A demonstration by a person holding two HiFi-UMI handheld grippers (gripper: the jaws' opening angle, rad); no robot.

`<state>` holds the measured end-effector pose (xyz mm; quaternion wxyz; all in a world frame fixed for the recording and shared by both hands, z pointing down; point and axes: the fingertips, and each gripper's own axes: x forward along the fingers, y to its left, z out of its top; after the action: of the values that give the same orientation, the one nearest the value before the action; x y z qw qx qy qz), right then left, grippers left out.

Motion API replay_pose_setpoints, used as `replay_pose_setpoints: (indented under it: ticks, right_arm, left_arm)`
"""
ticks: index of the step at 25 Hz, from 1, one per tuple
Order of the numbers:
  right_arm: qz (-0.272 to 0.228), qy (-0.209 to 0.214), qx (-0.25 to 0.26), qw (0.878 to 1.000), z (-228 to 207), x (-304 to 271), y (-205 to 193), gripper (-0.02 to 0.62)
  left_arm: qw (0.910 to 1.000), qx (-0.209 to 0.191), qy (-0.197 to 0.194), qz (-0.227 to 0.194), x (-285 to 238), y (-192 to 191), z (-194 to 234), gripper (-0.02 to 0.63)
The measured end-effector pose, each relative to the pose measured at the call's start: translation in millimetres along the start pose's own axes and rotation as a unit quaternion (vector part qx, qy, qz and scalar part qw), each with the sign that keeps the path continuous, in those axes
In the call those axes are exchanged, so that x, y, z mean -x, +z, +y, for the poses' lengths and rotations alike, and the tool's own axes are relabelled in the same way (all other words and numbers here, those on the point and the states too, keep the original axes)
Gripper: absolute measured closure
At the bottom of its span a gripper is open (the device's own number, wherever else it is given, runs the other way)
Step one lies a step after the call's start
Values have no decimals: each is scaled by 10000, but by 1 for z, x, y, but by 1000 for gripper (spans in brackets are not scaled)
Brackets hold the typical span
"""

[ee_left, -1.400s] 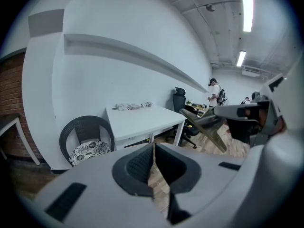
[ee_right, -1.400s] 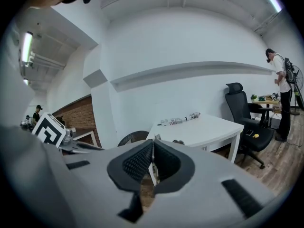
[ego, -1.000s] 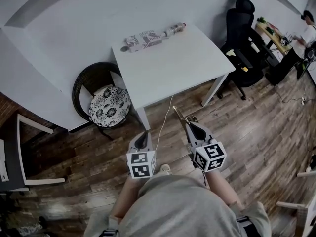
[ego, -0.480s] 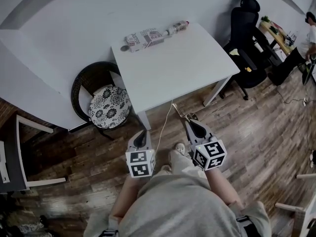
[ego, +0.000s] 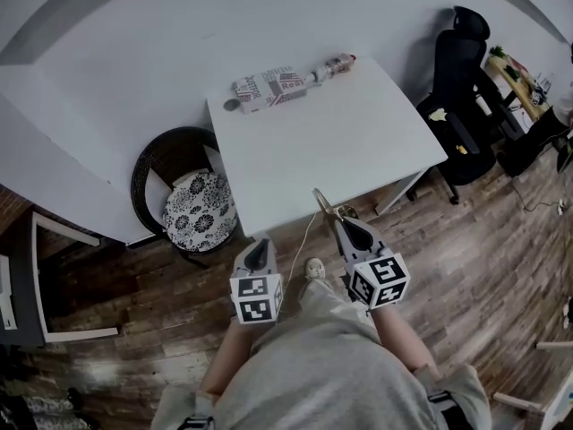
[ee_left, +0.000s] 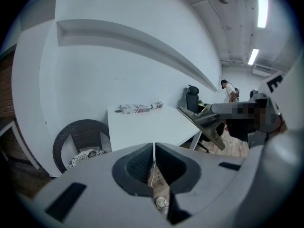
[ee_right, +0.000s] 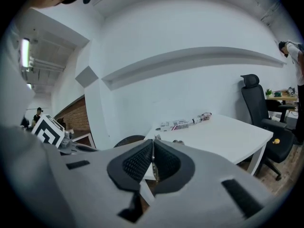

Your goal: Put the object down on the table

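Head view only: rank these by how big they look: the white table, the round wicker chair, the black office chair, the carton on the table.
1. white table, clearly largest.
2-3. round wicker chair and black office chair: they look about alike, and the office chair sits farther off at the warped edge, so I leave them unranked.
4. carton, smallest.

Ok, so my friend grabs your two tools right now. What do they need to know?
Left tool: shut, empty.
Right tool: shut on a thin metal object.
The object sticks out toward the near edge of the table; it is not down yet.
Done: object is gripped.
Left: lay it on the table and let go.
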<state>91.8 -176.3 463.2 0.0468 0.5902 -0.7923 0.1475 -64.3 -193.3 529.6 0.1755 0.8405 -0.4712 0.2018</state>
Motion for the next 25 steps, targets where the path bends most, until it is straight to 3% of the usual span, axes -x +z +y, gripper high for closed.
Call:
replay_pose_setpoints:
  ticks: [9, 25]
  right_arm:
    - [124, 210, 76, 9997, -53, -66, 29, 588]
    - [673, 599, 164, 9958, -111, -175, 22, 588]
  left_arm:
    - [9998, 107, 178, -65, -62, 52, 5, 591]
    - [9981, 279, 508, 222, -141, 78, 29, 591]
